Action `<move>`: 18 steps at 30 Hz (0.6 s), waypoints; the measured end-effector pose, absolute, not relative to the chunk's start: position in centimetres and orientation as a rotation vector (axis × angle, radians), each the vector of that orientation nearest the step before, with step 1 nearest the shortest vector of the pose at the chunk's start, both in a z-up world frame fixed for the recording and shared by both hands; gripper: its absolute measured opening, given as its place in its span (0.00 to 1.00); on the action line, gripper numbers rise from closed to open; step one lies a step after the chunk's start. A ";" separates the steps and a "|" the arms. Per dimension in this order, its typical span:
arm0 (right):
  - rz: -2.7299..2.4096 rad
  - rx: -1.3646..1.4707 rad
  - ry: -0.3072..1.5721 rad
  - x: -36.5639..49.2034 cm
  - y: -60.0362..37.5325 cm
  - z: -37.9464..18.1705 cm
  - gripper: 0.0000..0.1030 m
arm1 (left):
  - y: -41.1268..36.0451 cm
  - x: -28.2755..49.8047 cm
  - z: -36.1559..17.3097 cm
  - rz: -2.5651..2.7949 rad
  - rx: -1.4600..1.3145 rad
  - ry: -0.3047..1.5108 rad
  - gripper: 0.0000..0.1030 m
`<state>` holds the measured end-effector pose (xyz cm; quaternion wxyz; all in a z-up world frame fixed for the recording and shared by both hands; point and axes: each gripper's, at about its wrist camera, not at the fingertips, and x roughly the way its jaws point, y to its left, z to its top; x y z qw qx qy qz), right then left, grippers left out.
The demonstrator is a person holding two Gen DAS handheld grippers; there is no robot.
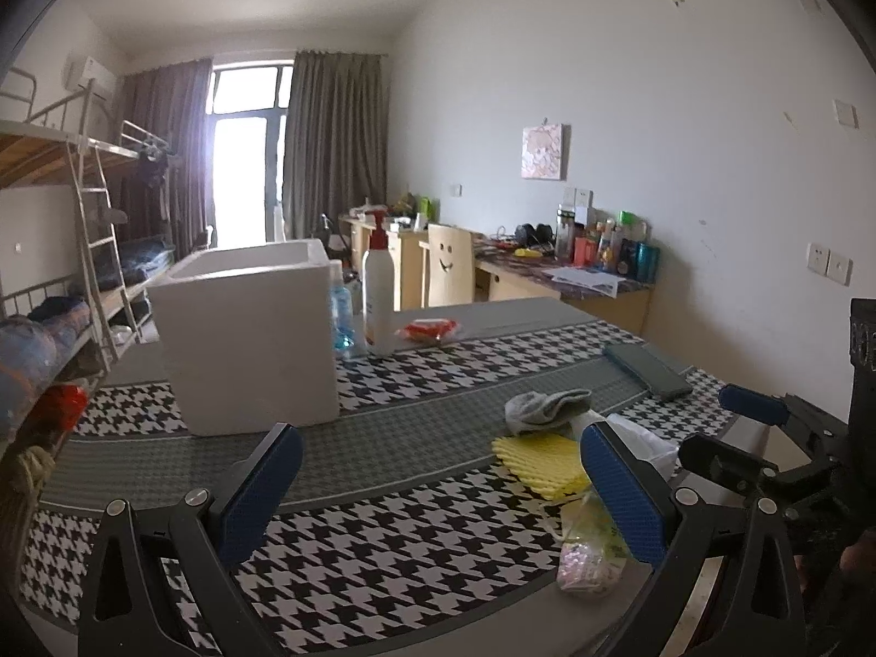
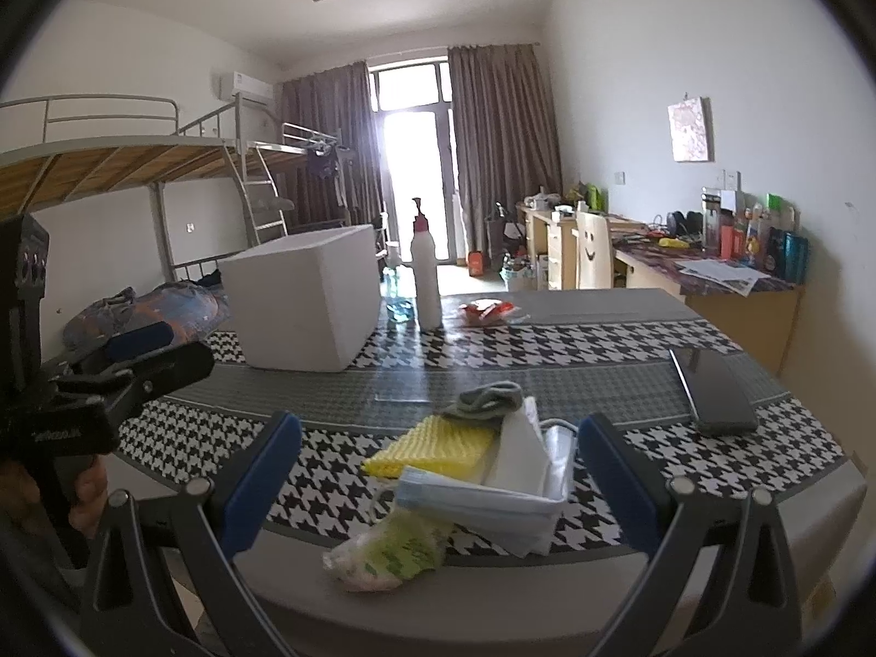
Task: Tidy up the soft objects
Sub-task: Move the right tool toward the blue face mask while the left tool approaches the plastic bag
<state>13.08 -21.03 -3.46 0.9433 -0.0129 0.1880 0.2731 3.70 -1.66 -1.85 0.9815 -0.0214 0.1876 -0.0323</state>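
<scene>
Yellow sponge cloth point(image 2: 432, 446), grey sock point(image 2: 490, 399) and mask pack point(image 2: 482, 498) lie before my wide, empty right gripper point(image 2: 438, 487); left gripper point(image 1: 438, 493) likewise wide; no label legible.

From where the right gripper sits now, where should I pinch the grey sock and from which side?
Take the grey sock at its bunched top fold, coming down from above. It lies crumpled on the far edge of the yellow cloth, beside the white tissue, so a low approach would likely snag those. The right gripper is open.
</scene>
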 end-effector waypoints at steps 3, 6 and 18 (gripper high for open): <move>0.547 -0.032 0.404 13.5 -21.2 -3.9 0.99 | -1.9 4.3 -2.2 -0.076 -0.045 0.393 0.99; 0.536 -0.034 0.422 13.8 -21.4 -4.4 0.99 | -2.1 4.8 -2.5 -0.085 -0.042 0.406 0.99; 0.520 -0.035 0.496 14.7 -22.1 -6.2 0.99 | -3.0 6.4 -4.2 -0.124 -0.045 0.468 0.99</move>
